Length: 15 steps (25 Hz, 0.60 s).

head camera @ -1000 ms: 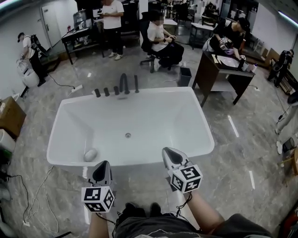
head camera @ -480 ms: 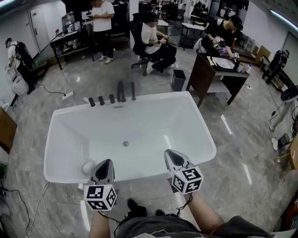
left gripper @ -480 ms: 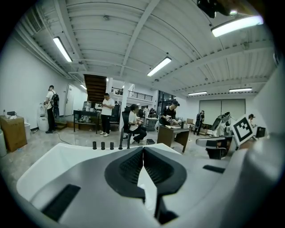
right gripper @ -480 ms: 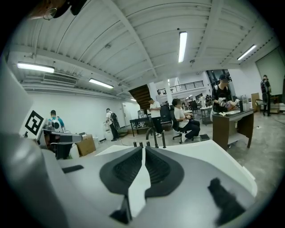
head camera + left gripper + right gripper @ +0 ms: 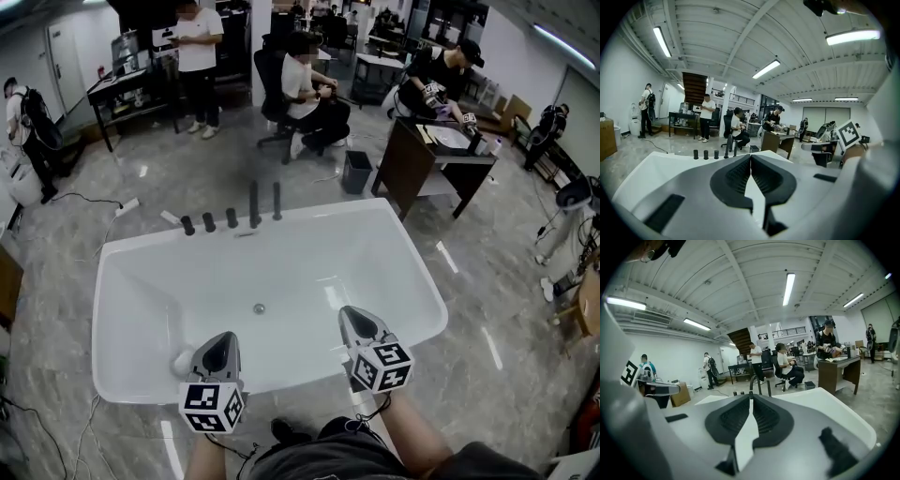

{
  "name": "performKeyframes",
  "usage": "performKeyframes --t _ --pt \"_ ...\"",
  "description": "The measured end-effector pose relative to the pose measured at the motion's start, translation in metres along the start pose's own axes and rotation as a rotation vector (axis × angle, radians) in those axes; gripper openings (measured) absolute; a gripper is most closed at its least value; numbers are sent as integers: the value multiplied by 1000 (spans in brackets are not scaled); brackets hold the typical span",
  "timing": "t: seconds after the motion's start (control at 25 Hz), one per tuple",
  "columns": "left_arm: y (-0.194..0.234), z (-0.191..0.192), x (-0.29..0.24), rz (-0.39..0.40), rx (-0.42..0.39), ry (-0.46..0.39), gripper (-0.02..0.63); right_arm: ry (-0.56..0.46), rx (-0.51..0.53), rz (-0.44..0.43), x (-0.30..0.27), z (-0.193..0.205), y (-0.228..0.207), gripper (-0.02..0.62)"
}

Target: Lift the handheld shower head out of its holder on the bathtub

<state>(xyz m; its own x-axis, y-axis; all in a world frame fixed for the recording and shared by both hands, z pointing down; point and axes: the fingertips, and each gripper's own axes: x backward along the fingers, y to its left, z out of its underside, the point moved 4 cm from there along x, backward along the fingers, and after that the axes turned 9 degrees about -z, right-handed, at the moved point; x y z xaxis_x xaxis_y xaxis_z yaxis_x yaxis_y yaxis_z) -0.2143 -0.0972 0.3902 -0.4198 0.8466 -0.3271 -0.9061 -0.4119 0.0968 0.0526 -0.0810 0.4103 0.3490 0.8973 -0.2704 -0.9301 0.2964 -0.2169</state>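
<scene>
Head view: bathtub is white and rectangular, with a drain at mid-basin. A row of dark fittings stands on the far rim. From left there are three short knobs, then a taller spout, then the handheld shower head at the right end. The shower head reads as a slim, dark, upright stick seated in its holder, just beside the spout. No finer detail resolves at this range.

Left gripper view: the shower head stands past the jaw tips, well apart from them. In the right gripper view it stands just right of the curved spout, also far off.

Left gripper: jaws together, nothing between them. Right gripper: jaws together, nothing between them. Both point toward the far rim.

Change against the frame a second ago:
- Both grippers then sat short of the tub, tips at its near rim. Their bodies now lie over that rim with the tips above the basin.
- The tub fills more of the frame, and the fittings sit lower in it.
- A white rounded object in the near left corner of the basin was in full view. The left gripper now partly covers it.
- The shower head has not shifted in its holder.
</scene>
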Motion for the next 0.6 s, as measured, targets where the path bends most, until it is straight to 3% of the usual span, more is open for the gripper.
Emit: performKeyframes --t 0.32,0.6 --pt "39 3 -19 42 41 2 15 32 3 70 -29 1 -9 34" --pt "43 -3 -46 36 33 11 15 31 -19 47 -69 1 -15 32"
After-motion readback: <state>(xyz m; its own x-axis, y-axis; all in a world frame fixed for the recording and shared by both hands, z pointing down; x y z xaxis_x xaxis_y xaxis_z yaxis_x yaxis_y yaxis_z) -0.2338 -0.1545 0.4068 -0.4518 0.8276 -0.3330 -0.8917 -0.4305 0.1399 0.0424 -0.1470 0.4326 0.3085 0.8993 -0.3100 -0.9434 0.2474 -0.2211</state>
